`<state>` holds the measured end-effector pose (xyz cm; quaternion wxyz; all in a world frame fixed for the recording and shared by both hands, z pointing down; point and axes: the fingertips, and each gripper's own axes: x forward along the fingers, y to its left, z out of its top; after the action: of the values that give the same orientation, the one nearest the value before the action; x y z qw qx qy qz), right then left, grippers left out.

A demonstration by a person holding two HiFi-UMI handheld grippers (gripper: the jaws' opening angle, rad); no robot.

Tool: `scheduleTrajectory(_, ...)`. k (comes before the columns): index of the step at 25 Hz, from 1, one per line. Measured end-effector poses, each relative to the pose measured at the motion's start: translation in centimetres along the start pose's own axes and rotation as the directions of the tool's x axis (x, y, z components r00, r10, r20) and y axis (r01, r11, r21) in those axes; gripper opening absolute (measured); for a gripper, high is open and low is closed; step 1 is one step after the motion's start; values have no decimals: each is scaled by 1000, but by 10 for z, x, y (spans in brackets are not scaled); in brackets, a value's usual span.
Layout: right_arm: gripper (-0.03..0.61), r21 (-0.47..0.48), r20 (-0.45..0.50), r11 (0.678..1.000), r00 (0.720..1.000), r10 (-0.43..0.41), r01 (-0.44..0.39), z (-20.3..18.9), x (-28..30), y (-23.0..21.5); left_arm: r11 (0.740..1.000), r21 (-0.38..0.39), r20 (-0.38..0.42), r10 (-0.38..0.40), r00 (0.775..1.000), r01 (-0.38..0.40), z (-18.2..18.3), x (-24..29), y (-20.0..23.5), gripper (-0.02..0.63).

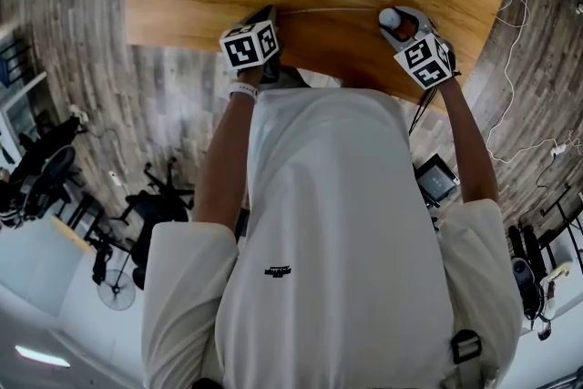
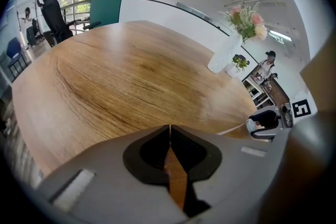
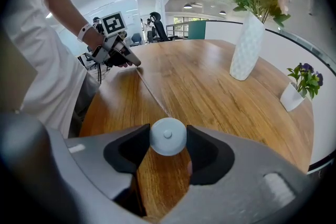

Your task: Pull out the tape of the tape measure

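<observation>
The small, round, pale blue tape measure point(image 3: 168, 136) is pinched between the jaws of the right gripper point(image 3: 168, 140) at the near edge of the wooden table point(image 3: 220, 97), likely so it is kept in place. The jaws of the left gripper point(image 2: 169, 132) are pressed together, it seems on the end of the tape point(image 3: 152, 91), which is stretched between both grippers as a thin, pale line.

A white vase of flowers point(image 3: 247, 47) and a small potted plant point(image 3: 300, 86) stand on the wooden table point(image 3: 210, 97).
</observation>
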<state>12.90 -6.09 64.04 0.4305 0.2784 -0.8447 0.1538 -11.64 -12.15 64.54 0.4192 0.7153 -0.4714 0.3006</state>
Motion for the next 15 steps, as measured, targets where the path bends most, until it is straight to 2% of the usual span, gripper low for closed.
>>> scheduleTrajectory(9, 227, 73, -22, 996, 998, -51, 52, -8, -1, -8, 1000, -10, -3, -8, 1000, 8, 0, -8, -2, 74)
scheduleTrajectory(15, 229, 99, -2, 994, 999, -46, 46, 3, -11, -9, 999, -33, 55, -30, 998, 32, 9, -29, -6, 77)
